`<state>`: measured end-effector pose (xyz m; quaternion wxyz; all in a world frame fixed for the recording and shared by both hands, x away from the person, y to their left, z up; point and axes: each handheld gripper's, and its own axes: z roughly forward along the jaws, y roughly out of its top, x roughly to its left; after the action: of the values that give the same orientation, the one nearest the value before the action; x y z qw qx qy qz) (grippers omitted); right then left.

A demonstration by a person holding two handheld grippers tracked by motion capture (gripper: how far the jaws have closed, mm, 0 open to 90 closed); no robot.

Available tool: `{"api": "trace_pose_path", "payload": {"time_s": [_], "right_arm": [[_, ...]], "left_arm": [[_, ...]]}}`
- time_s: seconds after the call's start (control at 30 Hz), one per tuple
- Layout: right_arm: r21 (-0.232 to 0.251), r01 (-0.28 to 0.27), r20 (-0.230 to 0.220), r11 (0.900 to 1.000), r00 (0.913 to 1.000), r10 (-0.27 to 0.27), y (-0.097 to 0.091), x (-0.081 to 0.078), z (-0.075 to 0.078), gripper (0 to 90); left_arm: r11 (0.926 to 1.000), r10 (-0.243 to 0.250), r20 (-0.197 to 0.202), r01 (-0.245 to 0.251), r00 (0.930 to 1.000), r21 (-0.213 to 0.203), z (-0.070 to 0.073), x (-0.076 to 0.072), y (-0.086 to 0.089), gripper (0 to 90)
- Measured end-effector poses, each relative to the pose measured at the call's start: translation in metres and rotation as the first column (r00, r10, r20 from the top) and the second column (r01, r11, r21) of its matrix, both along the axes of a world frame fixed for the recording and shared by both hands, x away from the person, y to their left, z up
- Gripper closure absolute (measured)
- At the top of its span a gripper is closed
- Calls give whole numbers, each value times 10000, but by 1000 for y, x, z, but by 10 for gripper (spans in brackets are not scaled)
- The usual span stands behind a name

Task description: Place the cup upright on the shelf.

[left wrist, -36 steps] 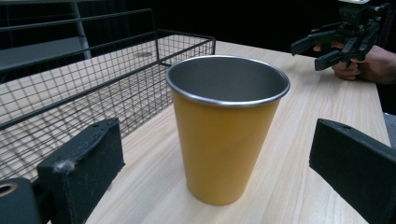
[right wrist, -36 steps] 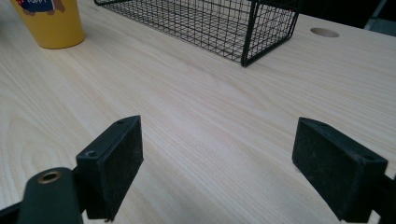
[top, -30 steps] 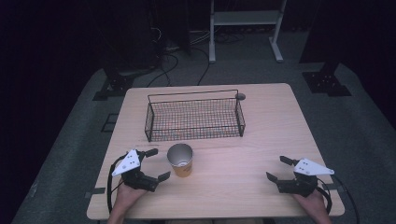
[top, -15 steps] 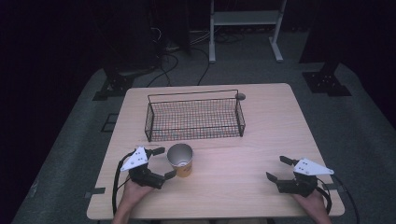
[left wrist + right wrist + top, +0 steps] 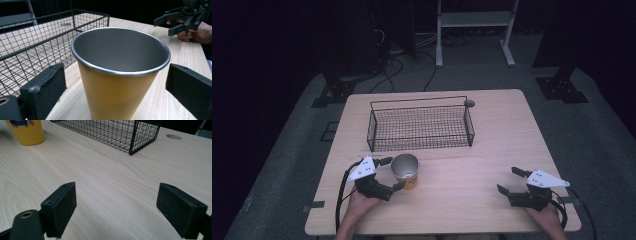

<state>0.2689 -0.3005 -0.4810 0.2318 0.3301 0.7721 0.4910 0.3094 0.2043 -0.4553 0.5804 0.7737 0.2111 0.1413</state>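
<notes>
The yellow cup (image 5: pixel 405 171) stands upright just below centre-left of the high view, near the front wall of the wire basket (image 5: pixel 420 125) but apart from it, with bare table (image 5: pixel 472 175) stretching to its right and toward the lower edge. The left gripper (image 5: pixel 388 173) has its jaws spread wide on either side of the cup, and in the left gripper view a gap shows between each pad and the cup's wall (no contact on either side). The right gripper (image 5: pixel 508 181) sits at the lower right of the high view, near the table's front corner, jaws wide apart over bare wood, holding nothing. The left gripper view looks into the cup's metal-lined inside, which is empty; the right gripper view shows a printed picture on the cup's outer wall. The basket holds nothing.
</notes>
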Motion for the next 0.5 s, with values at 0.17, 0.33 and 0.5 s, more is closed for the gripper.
{"api": "trace_pose_path", "payload": {"time_s": [0.17,0.33,0.5], "right_arm": [[7,0,-8,10000,10000,0,0,0,0,153],[16,1,-17,10000,10000,-1,0,0,0,153],[10,-5,-5,10000,10000,5,0,0,0,153]], "left_arm": [[10000,-21,-46,21,10000,16,-2,2,-3,20],[10000,-94,-39,94,9999,1,-2,3,-7,20],[9999,-136,-105,136,9999,45,-3,5,-12,20]]}}
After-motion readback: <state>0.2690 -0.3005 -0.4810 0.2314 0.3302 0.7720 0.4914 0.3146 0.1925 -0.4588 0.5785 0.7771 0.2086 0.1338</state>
